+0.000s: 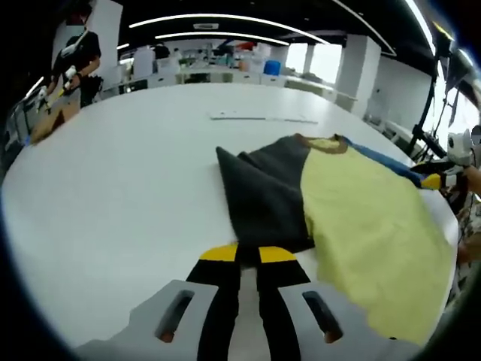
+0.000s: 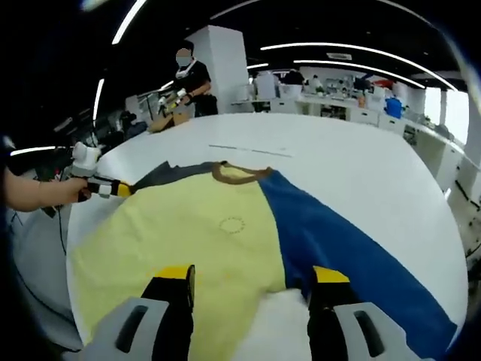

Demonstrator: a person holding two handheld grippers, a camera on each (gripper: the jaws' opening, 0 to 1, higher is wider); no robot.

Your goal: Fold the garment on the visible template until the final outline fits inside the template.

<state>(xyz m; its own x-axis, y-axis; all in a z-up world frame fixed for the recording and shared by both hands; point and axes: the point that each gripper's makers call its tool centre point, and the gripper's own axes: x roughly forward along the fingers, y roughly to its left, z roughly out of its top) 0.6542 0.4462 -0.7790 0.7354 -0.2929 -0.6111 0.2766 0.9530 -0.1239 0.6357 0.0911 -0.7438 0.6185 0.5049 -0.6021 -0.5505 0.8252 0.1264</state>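
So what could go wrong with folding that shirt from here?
The garment already reaches the table edge nearest the grippers, so a tug that way could slide it off. The left gripper looks closed on the grey sleeve, which lies bunched, so a crease may get folded in. The right gripper stands open over the hem, so that side is probably loose and may drag unevenly.

Bright ceiling light strips [image 1: 225, 18], window glare, soft blur, edges fisheye-curved.
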